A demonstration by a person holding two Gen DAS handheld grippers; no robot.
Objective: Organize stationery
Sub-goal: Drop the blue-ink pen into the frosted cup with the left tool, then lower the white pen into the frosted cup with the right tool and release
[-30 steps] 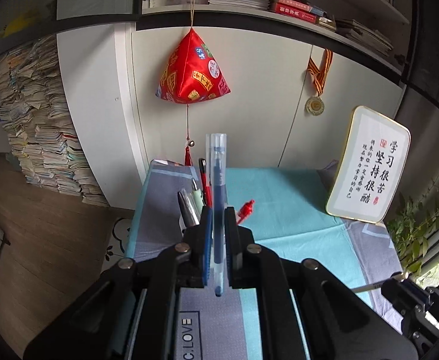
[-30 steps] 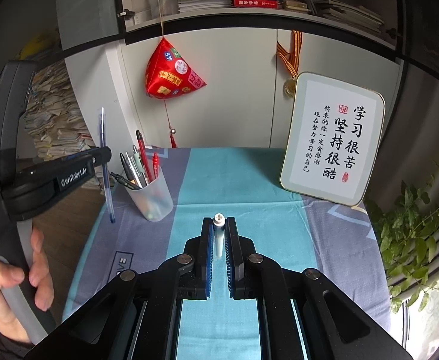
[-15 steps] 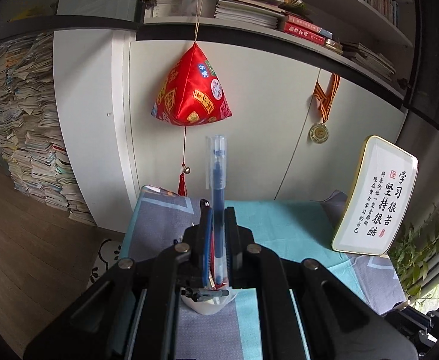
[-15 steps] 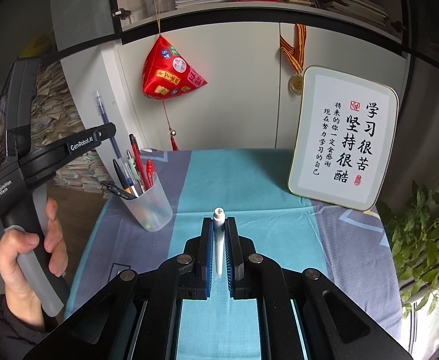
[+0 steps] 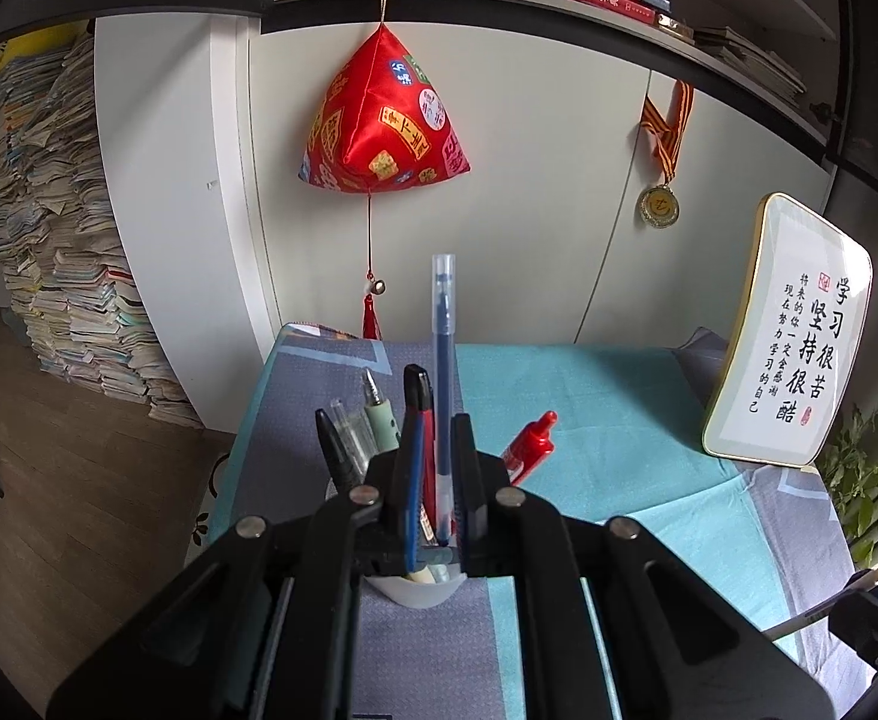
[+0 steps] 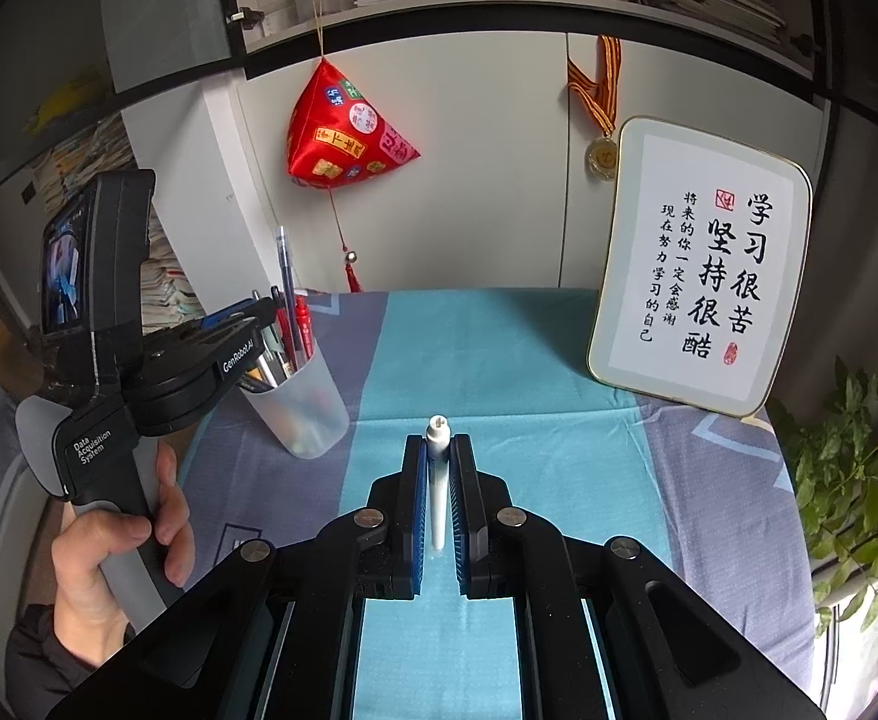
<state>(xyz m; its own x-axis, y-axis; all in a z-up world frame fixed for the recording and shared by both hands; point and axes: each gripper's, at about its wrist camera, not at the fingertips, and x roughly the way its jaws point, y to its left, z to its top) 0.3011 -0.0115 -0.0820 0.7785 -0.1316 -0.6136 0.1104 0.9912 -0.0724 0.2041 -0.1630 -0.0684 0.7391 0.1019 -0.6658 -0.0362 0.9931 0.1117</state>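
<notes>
Insertion is the step in hand: left tool (image 5: 437, 468) grips a clear-capped blue gel pen (image 5: 442, 360) upright, its lower end inside the frosted plastic cup (image 6: 301, 408) at the worktop's far left. Next, probably release. Right tool (image 6: 437, 468) clamps a white pen (image 6: 438, 480).

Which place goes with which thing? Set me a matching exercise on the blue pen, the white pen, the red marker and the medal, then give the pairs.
Things:
1. blue pen
2. white pen
3. red marker
4. medal

Places:
A. hanging on the cabinet door by a striped ribbon
B. clamped upright in the left gripper, over the cup
C. standing in the cup, leaning right
D. clamped in the right gripper, over the teal cloth

Pairs: 1-B, 2-D, 3-C, 4-A
</notes>
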